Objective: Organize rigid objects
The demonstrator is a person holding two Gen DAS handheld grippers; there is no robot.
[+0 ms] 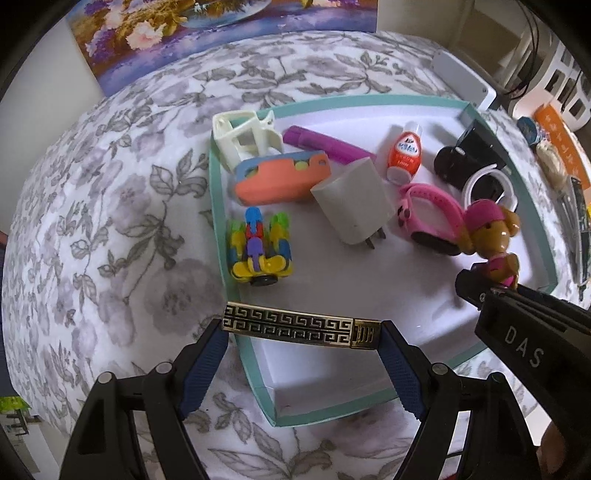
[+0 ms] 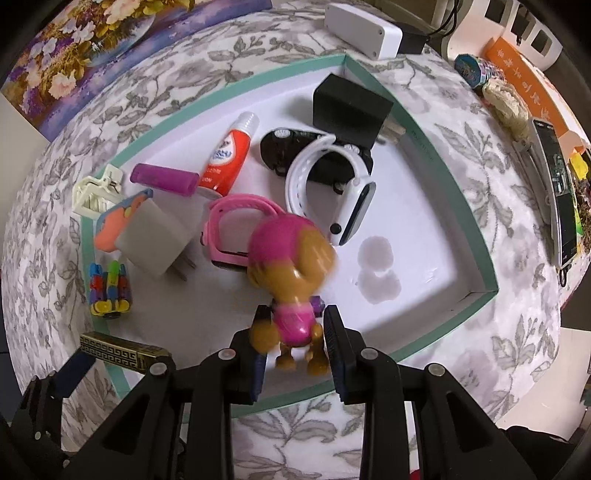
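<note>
A white tray with a teal rim [image 1: 218, 206] [image 2: 436, 147] lies on a floral cloth. My left gripper [image 1: 301, 332] is shut on a gold bar with a key pattern [image 1: 295, 328] [image 2: 122, 350], held above the tray's near left corner. My right gripper [image 2: 295, 325] [image 1: 480, 288] is shut on a brown puppy figure in a pink cap and vest [image 2: 291, 266] [image 1: 491, 229], above the tray's near side. In the tray lie a white charger [image 1: 354, 203], an orange case [image 1: 280, 177], a colourful toy car [image 1: 258, 251], a purple tube [image 1: 325, 144], a red bottle [image 1: 404, 155], a pink watch [image 1: 428, 210], a white watch [image 2: 325, 184] and a black adapter [image 2: 347, 110].
A cream clip [image 1: 247, 140] sits at the tray's far left corner. A floral painting [image 1: 207, 33] leans at the back. A white box [image 2: 362, 29], an orange carton [image 2: 532, 77], a phone [image 2: 557, 192] and small items line the right edge.
</note>
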